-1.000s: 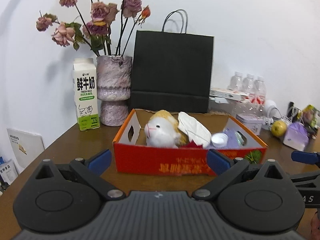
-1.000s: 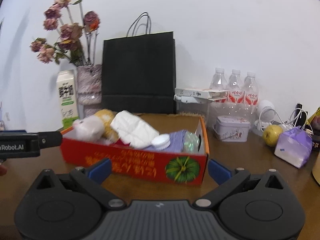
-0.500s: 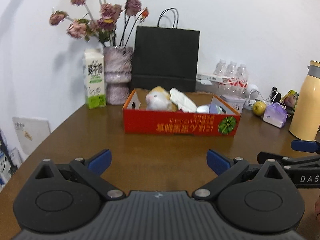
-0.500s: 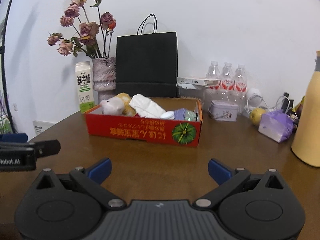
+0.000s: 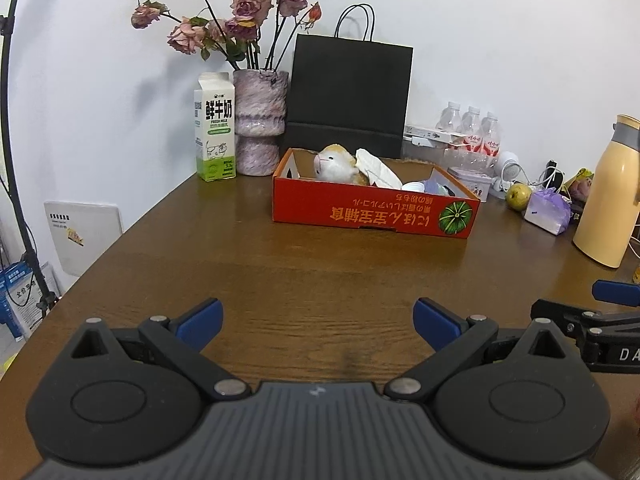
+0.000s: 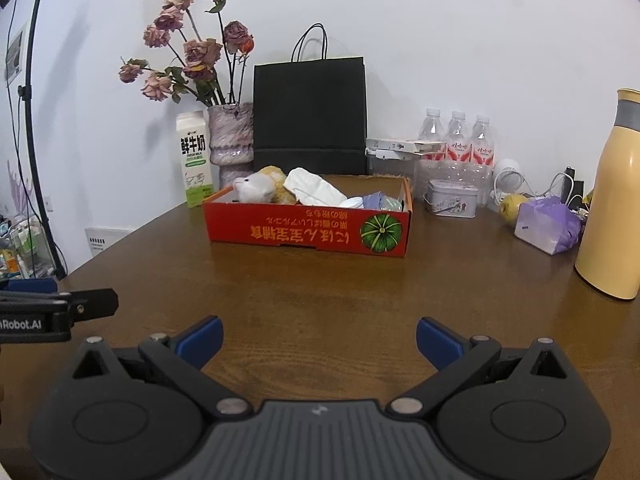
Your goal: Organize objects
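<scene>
Box [image 5: 372, 212] | contents half-hidden by wall | both tools agape, empty

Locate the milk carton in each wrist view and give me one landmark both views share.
Left wrist view: the milk carton stands upper left of centre, touching or nearly touching the left side of the vase.
Right wrist view: the milk carton stands left of centre, again just left of the vase.
Shared landmark: the black paper bag behind the red box.

A red box [image 6: 304, 232] printed with a green pumpkin sits before a black bag [image 6: 310, 114] on brown wood-grain table [image 6: 320, 300].
</scene>
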`<state>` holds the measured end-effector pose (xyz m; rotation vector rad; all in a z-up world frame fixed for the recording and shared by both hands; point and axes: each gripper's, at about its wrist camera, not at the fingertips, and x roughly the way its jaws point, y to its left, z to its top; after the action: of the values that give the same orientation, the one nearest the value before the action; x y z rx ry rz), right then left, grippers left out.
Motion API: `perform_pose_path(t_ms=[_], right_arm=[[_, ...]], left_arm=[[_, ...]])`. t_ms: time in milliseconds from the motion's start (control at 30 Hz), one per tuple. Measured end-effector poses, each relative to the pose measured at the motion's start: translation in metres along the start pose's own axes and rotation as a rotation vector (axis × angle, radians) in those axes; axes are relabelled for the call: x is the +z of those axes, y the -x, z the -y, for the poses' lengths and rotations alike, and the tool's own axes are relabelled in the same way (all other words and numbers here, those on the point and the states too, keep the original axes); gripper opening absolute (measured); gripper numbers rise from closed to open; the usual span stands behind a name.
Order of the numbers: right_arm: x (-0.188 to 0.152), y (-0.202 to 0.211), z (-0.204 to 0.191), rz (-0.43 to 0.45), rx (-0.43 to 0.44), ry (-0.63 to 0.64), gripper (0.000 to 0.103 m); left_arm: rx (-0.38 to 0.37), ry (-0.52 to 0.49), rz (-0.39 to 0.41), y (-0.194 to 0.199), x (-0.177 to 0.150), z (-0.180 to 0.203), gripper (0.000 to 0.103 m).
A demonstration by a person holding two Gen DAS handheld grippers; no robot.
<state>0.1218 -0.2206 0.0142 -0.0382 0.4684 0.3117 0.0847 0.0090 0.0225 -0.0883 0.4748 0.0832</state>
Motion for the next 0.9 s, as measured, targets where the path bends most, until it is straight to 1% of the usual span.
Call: perform_pose_path(t_ms=[267, 900], right_arm=[[-0.005, 0.007, -0.001, -0.007, 0.002, -0.007, 0.103], [-0.006, 0.011, 0.002, 0.002, 0.003, -0.017, 0.103]], left_arm=[[0.001, -0.013, 0.003, 0.009, -0.002, 0.003, 0.103], [0.000, -0.021, 0.006, 0.013, -0.005, 0.007, 0.103]])
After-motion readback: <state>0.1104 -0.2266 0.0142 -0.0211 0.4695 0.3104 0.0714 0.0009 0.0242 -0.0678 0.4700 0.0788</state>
